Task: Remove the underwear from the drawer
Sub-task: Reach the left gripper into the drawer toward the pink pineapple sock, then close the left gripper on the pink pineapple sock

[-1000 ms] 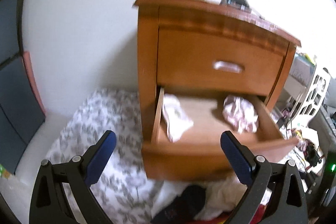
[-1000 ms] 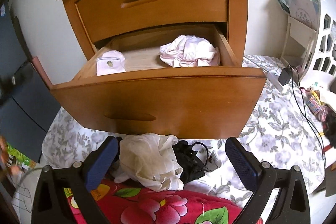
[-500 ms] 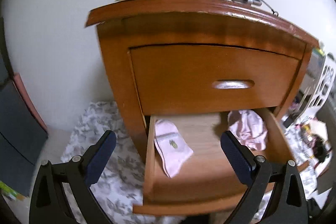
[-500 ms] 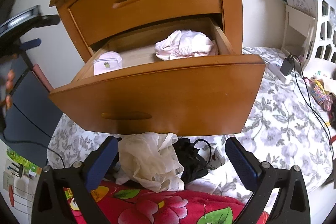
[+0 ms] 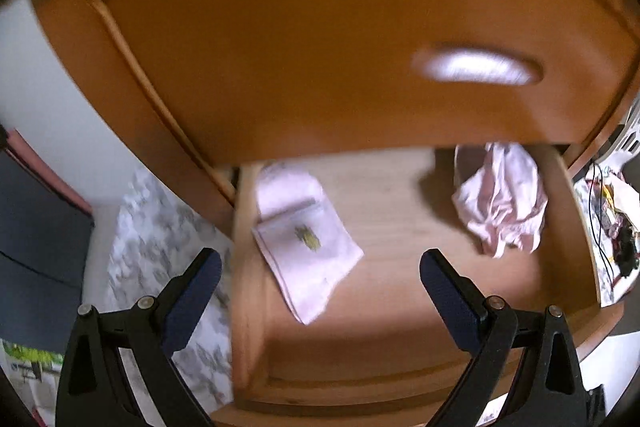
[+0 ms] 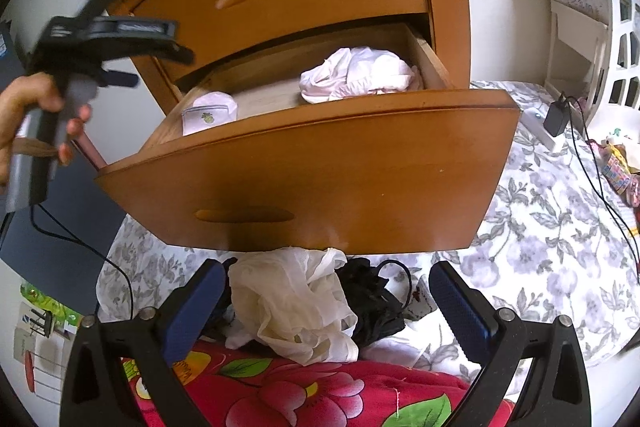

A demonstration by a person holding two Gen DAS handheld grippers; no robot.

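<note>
left tongs (image 5: 320, 267) gape above folded underwear (image 5: 306, 239) in drawer (image 5: 400, 367).

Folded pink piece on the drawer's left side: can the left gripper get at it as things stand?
Probably yes. The left gripper is open above the pulled-out drawer, and the folded pink piece lies uncovered ahead of its fingers.
</note>
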